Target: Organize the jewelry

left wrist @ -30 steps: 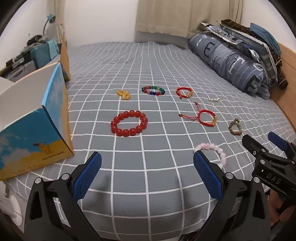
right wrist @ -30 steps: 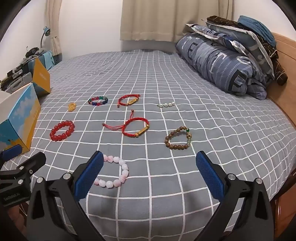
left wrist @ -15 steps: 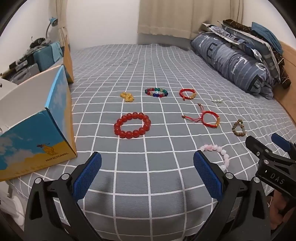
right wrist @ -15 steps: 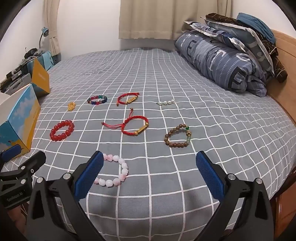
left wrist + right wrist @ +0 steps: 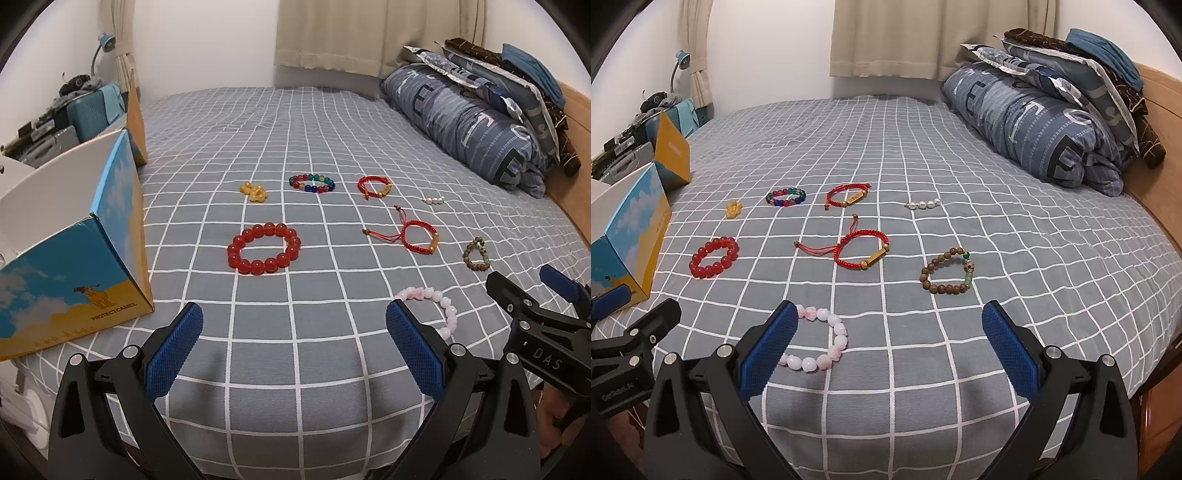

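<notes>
Eight pieces lie spread, each well apart from the next, on the grey white-checked bedspread point(image 5: 923, 129); that spacing looks deliberate, leaving room for a finger to come down on either side of any one piece. The left gripper point(image 5: 293, 345) and the right gripper point(image 5: 889, 341) both hover above the near edge, fingers spread wide and holding nothing; nothing appears sorted yet. Nearest the right gripper is the pale pink beaded bracelet point(image 5: 822, 341), partly hidden behind its left finger; farther off sit the brown wooden bead bracelet point(image 5: 947, 271), the red cord bracelet with a gold bar point(image 5: 862, 249) and the big glossy red bead bracelet point(image 5: 264, 248). The open blue-and-yellow cardboard box point(image 5: 74, 266) stands at the left edge (probably the destination, since its top gapes toward the jewellery).
</notes>
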`<state>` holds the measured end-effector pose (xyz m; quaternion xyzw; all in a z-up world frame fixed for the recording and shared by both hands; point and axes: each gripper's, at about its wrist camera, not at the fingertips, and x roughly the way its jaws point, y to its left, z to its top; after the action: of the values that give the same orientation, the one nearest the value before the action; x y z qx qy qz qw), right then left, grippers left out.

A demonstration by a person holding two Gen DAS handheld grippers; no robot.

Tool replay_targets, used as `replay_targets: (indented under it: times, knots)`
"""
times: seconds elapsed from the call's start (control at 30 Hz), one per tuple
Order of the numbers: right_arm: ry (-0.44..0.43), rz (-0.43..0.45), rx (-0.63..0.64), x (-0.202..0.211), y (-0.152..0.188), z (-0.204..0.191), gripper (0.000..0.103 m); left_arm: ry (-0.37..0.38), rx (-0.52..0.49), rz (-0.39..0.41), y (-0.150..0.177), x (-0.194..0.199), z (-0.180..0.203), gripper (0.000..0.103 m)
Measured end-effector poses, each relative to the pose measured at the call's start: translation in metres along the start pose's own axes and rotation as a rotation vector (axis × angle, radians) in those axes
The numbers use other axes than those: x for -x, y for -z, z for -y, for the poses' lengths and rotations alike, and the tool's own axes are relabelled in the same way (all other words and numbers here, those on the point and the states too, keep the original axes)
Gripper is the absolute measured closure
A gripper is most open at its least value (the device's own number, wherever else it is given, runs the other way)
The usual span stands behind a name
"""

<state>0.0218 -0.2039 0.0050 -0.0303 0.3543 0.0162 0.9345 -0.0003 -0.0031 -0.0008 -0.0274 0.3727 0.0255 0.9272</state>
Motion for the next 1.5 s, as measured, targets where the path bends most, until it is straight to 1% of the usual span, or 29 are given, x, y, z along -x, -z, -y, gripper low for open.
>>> replay_targets:
  times: [0.37, 0.73, 1.5]
  knots:
    - [0.001, -0.002, -0.002, -0.0021, 0.0002, -0.0023, 0.007, -0.010, 0.005, 0.011, -0.0001, 0.0049, 0.0008, 0.006]
    - [0.003, -0.005, -0.001, -0.0026, 0.0009, -0.0024, 0.007, -0.018, 0.005, 0.004, -0.0002, 0.0035, 0.0005, 0.006]
    - [0.017, 0.006, -0.006, -0.0013, 0.0008, 0.0010, 0.007, 0.004, 0.005, -0.004, 0.0007, 0.0025, 0.0038, 0.006]
